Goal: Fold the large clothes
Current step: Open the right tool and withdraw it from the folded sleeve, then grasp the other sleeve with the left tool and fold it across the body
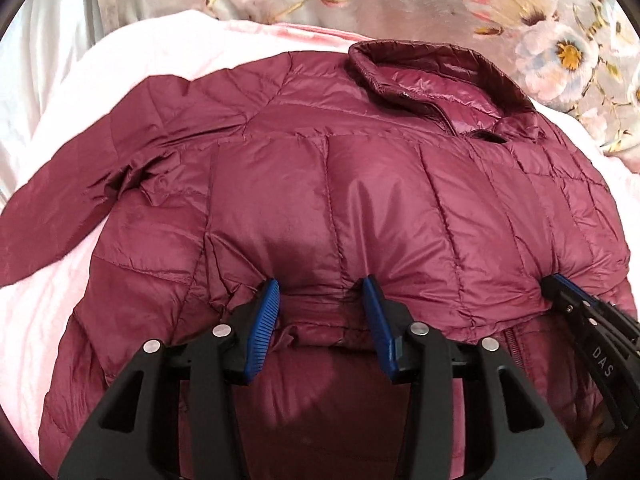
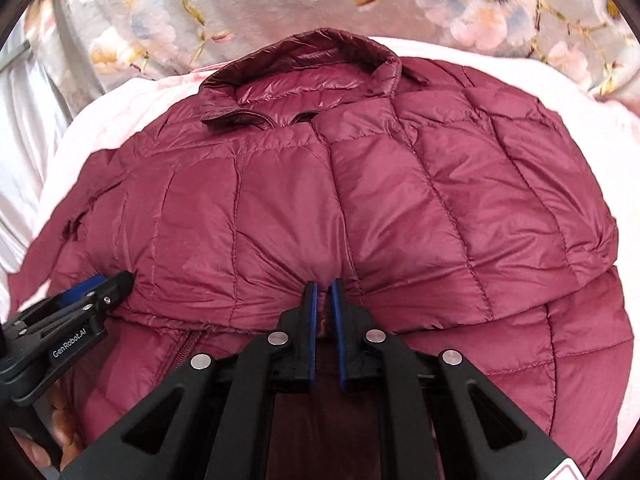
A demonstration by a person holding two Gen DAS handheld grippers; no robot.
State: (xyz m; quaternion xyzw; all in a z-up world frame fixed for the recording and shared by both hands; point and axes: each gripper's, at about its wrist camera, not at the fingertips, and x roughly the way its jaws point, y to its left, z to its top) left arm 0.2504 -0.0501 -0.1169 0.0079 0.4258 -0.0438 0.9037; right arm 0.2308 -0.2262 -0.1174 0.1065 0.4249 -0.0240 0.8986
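Two grippers meet the folded edge of a maroon quilted puffer jacket [image 1: 360, 184] spread on a pale pink blanket [image 1: 52, 312] over the bed. The left gripper [image 1: 326, 294] has its blue fingers [image 1: 267, 308] parted, pressing into the fold, a bulge of fabric between them but not pinched. The right gripper [image 2: 325, 294] has its fingers nearly closed, nipping a thin pleat of the jacket's edge.

Quilted maroon jacket [image 1: 360, 184] of glossy, slick synthetic cloth lies on a soft, matt pink blanket [image 1: 132, 60].
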